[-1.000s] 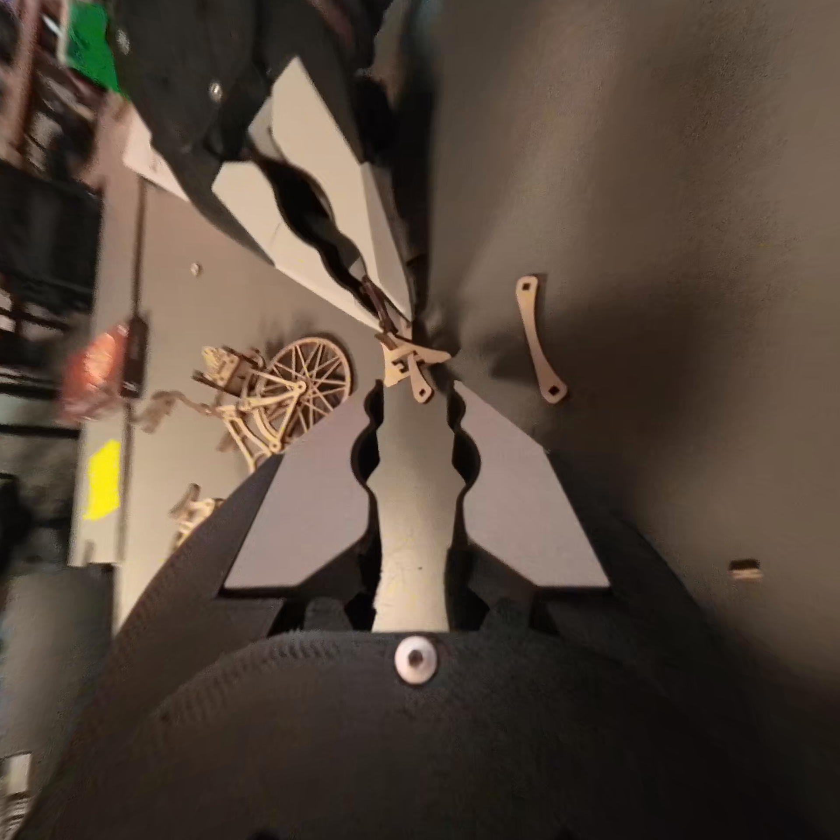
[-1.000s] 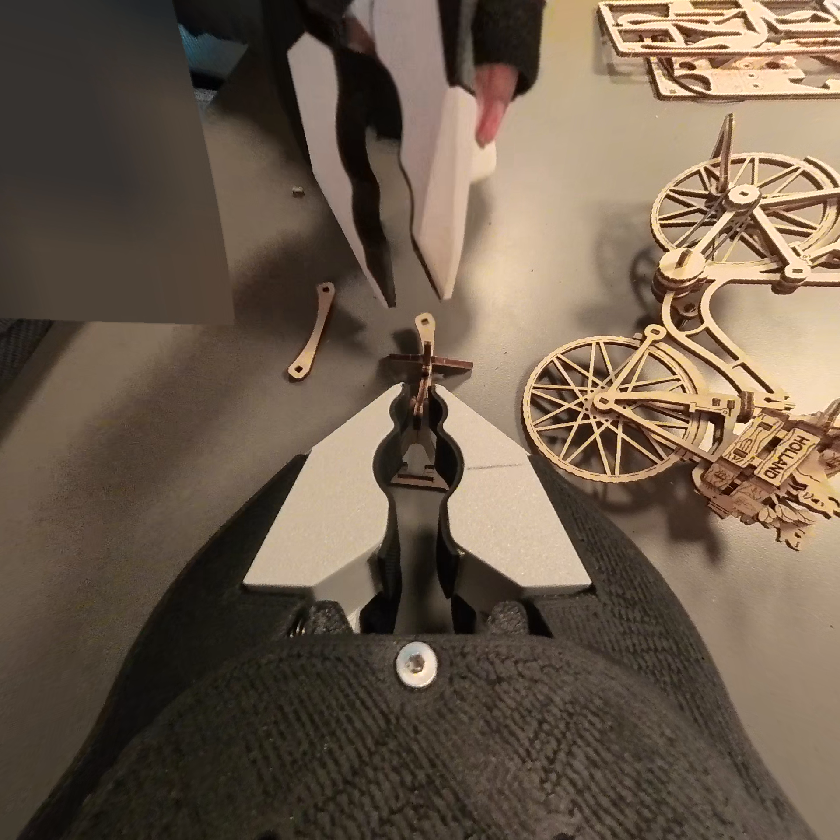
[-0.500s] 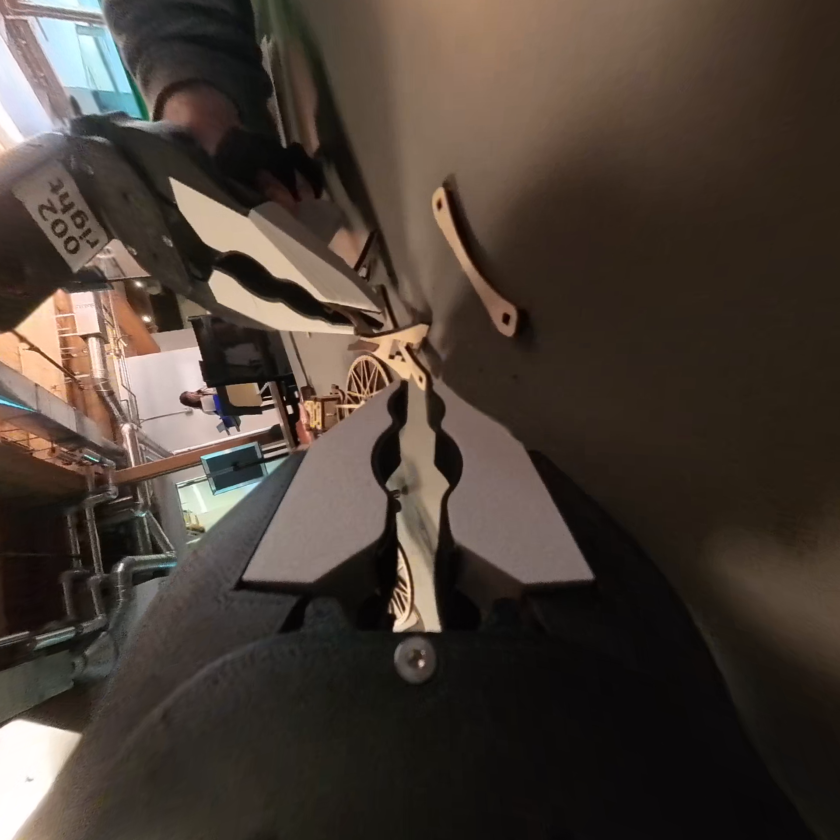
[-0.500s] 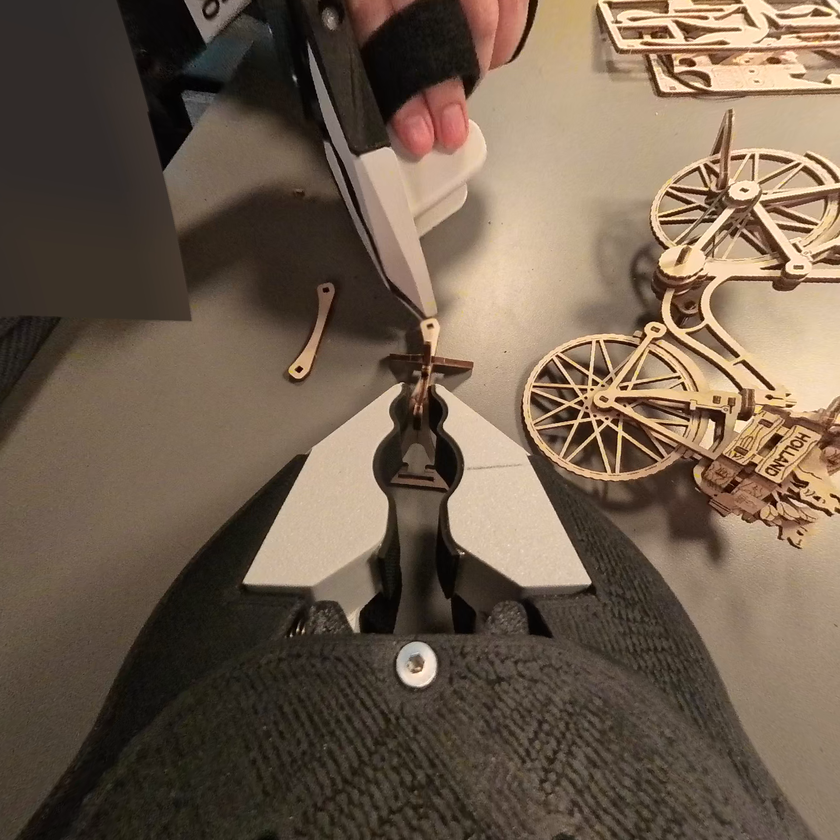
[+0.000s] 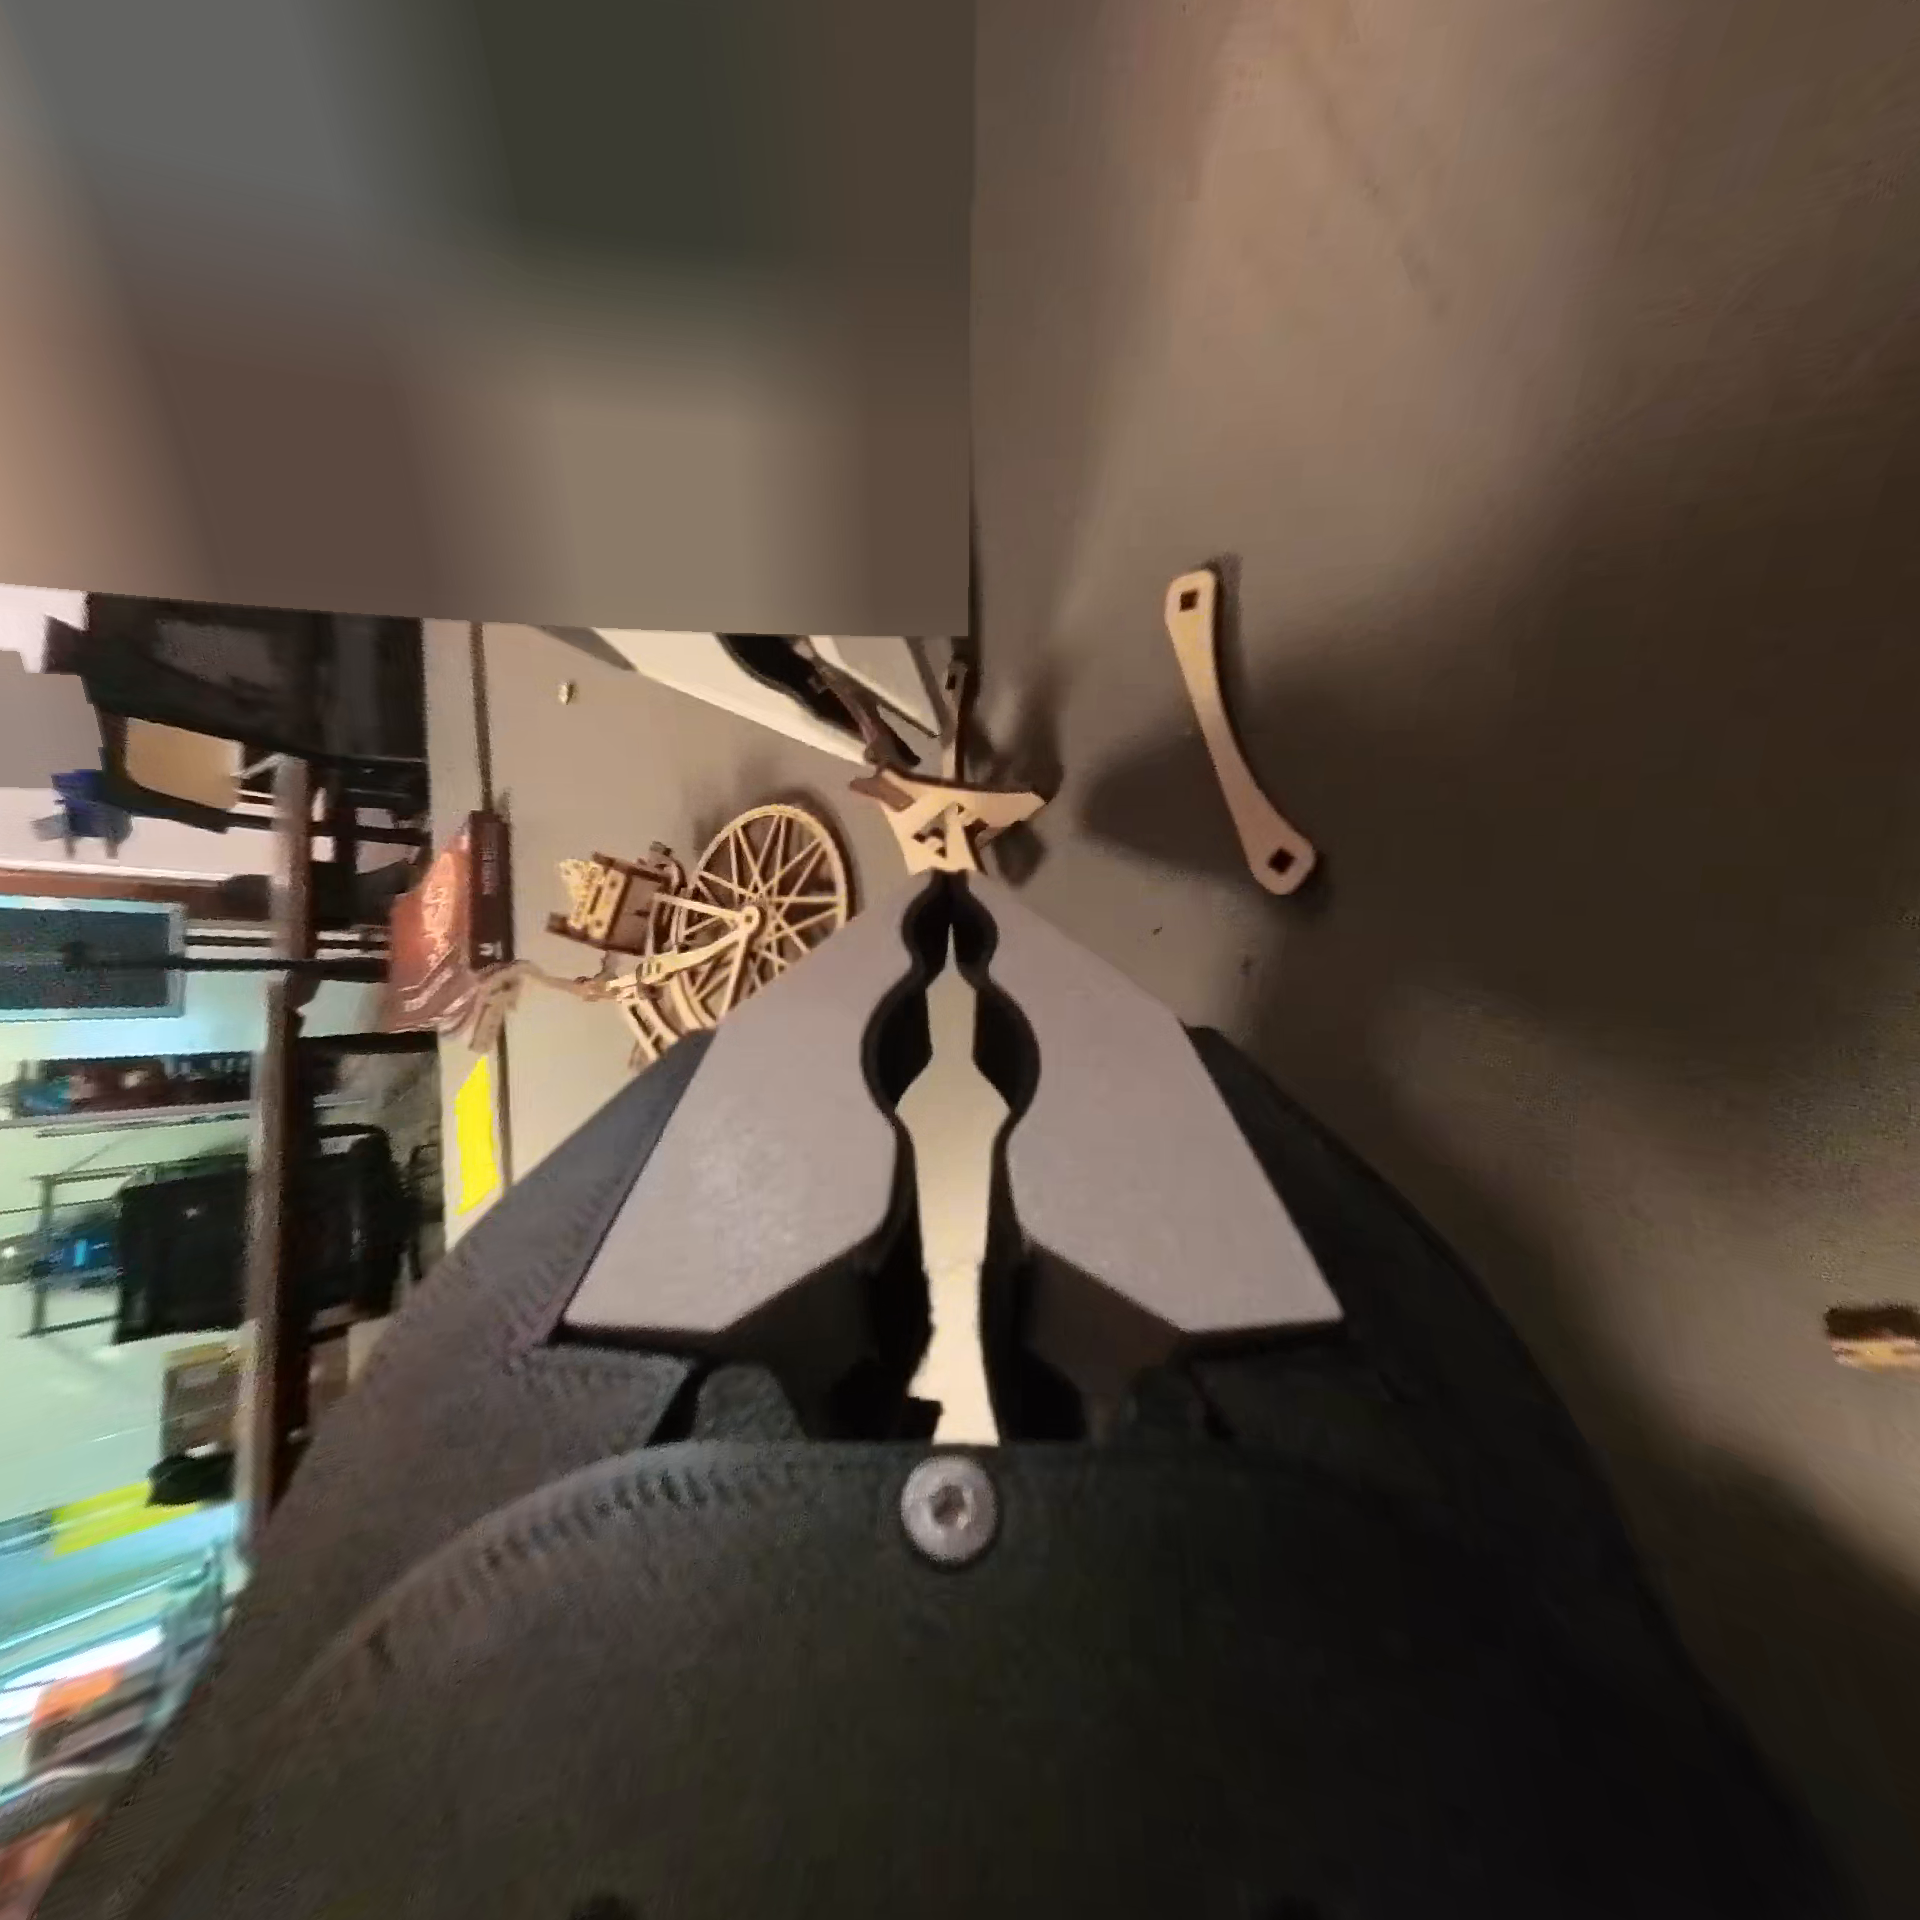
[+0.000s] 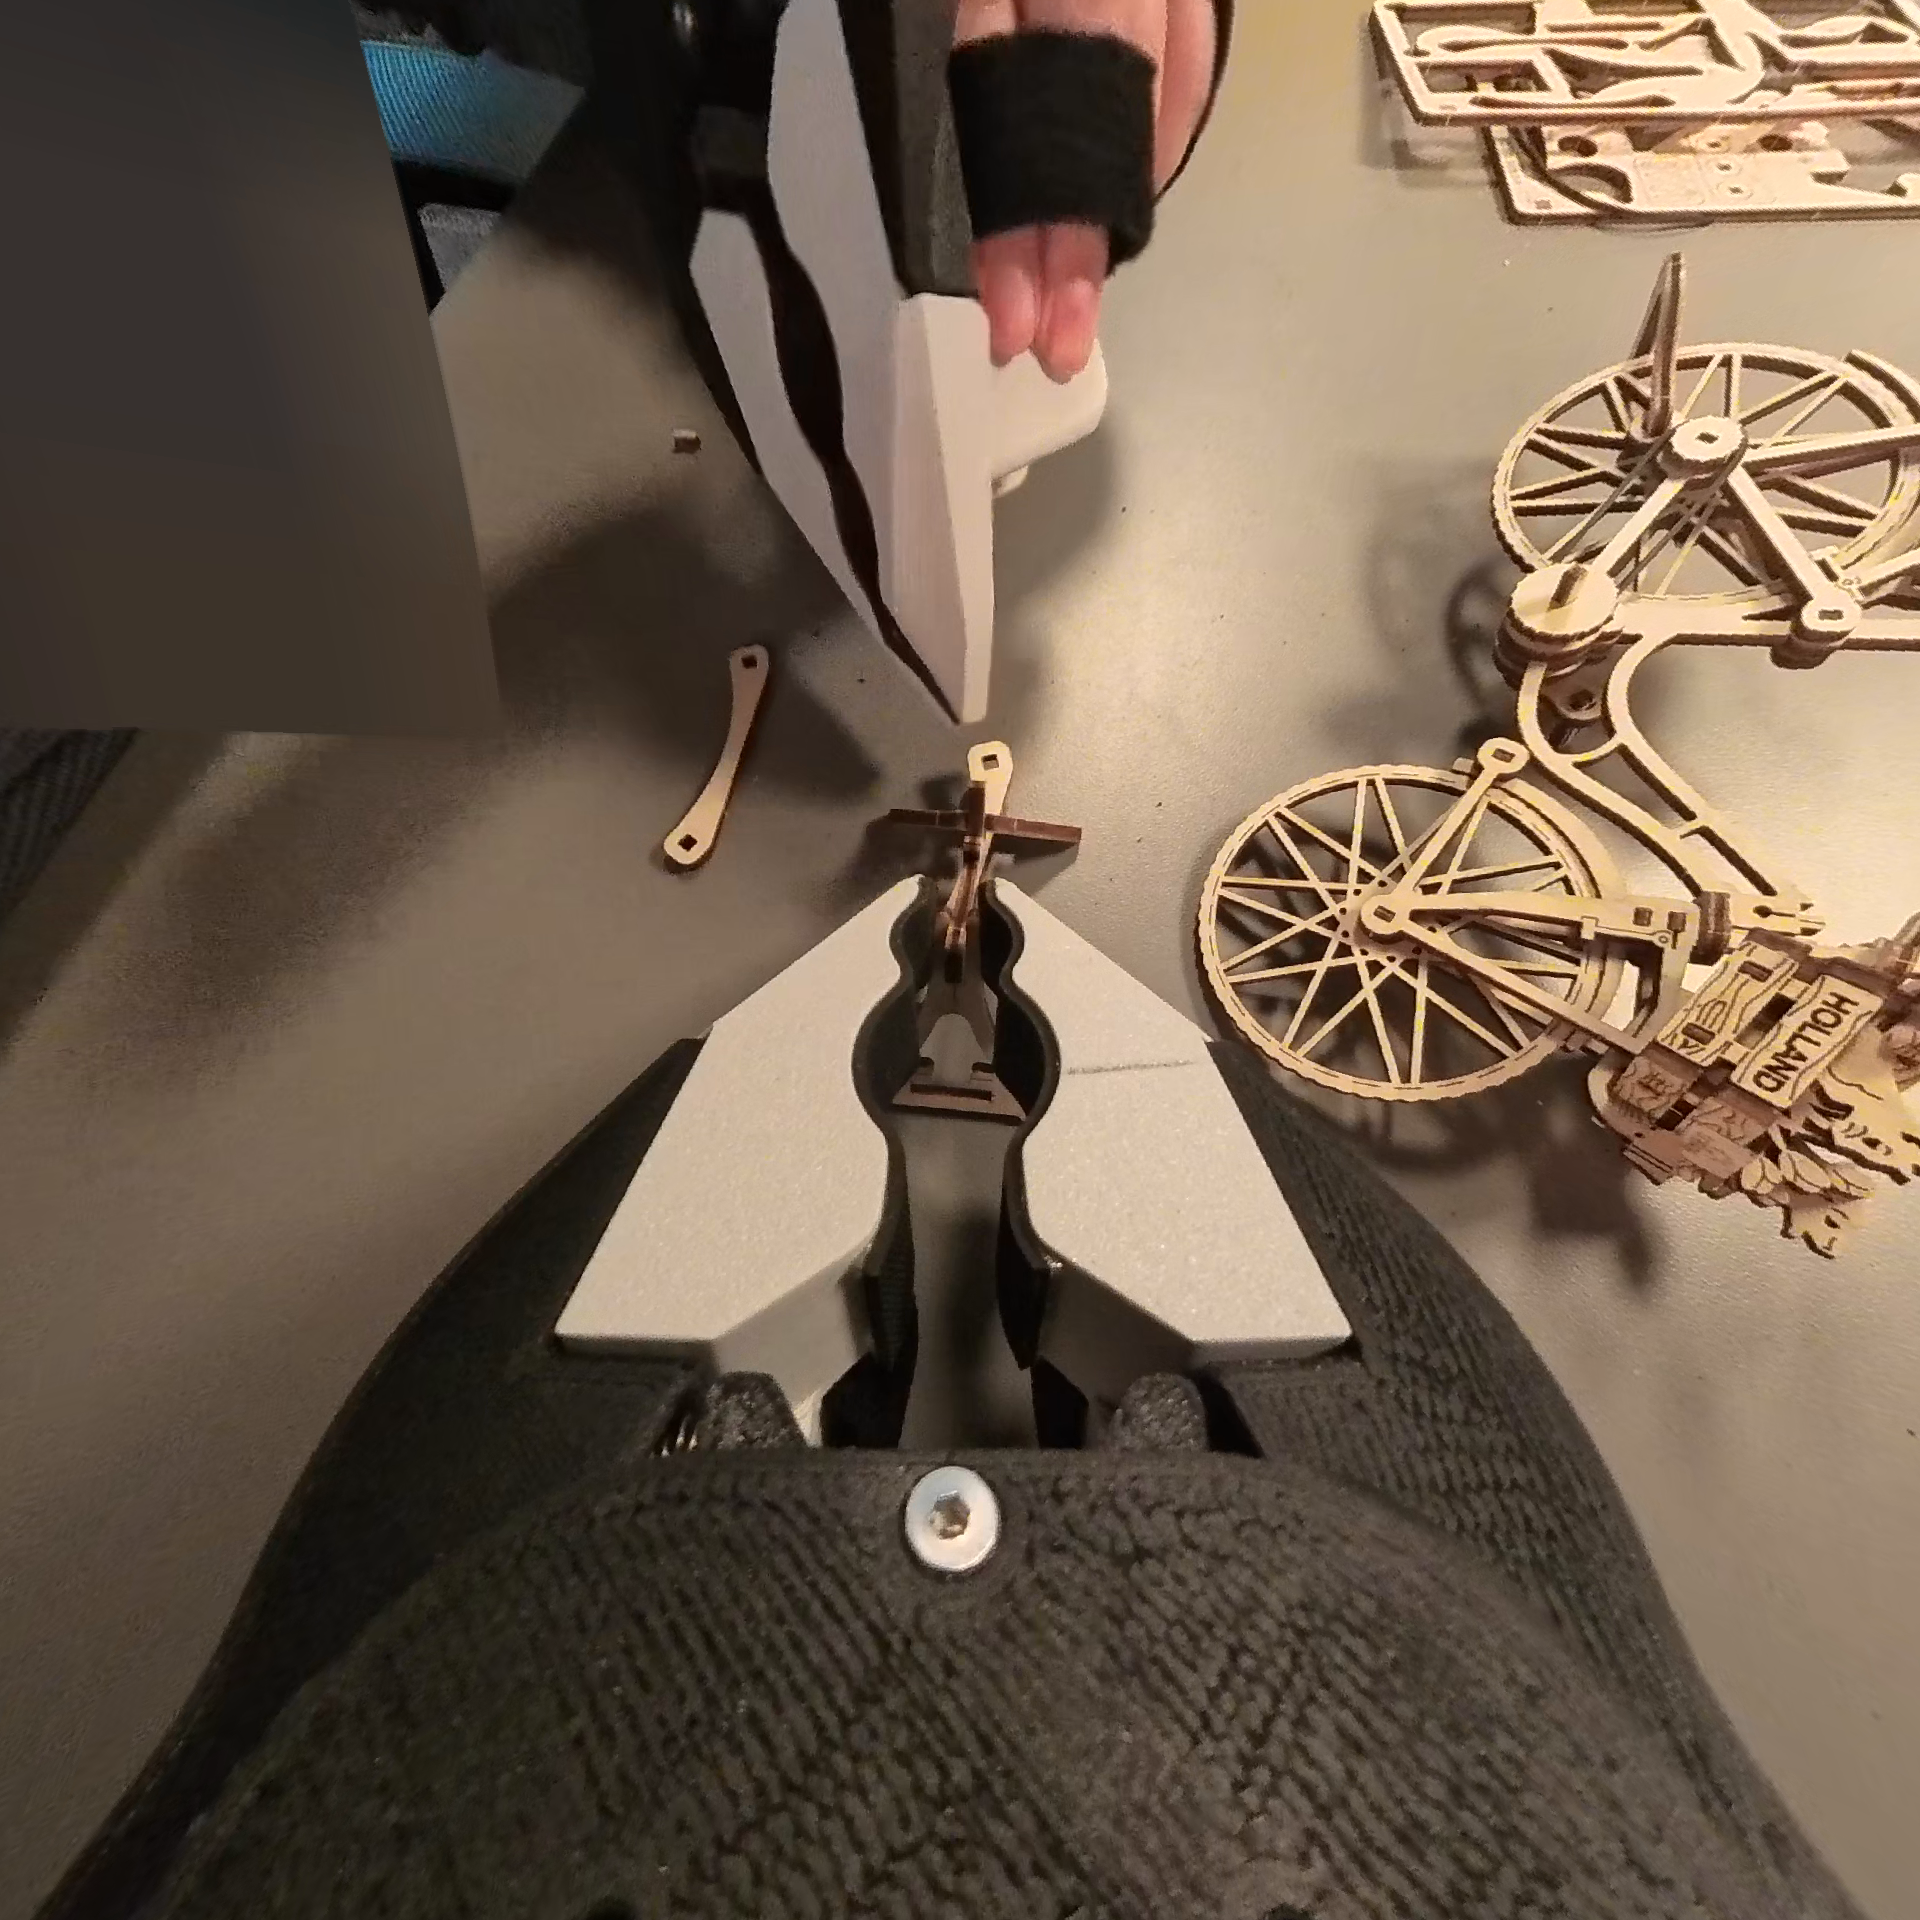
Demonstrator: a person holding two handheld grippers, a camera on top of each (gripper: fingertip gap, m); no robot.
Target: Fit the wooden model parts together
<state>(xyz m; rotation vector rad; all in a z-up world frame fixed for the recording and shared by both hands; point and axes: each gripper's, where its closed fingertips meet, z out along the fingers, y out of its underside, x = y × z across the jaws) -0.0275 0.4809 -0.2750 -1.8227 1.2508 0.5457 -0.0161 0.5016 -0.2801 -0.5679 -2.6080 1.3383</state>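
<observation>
My right gripper [image 6: 961,883] is shut on a small wooden sub-assembly [image 6: 971,831], a cross-shaped part with a thin arm that sticks out past the fingertips, held just above the grey table. My left gripper [image 5: 951,894] has its fingertips together and holds nothing. It points at the same sub-assembly [image 5: 945,821] from the far side. In the right wrist view the left gripper [image 6: 956,707] hangs tip-down just above the arm's end, a small gap apart. A loose curved wooden link [image 6: 722,774] lies on the table to the left, and also shows in the left wrist view [image 5: 1236,727].
A built wooden bicycle model [image 6: 1455,935] lies to the right of the grippers. Flat wooden part sheets [image 6: 1662,104] lie at the far right. A small wooden block [image 5: 1881,1351] lies apart on the table. A brown box [image 5: 457,914] stands near the table edge. A hand [image 6: 1039,291] holds the left gripper. The tips of both grippers are at nearly the same place. The small wooden block [image 5: 1881,1351] is about 12 cm from my left fingertips. The right camera catches it too, in the right wrist view [image 6: 691,429].
The left gripper's fingers closed from clearly apart to together. Its tip came down to the sub-assembly's arm, then drew back a little. The right gripper held still.
</observation>
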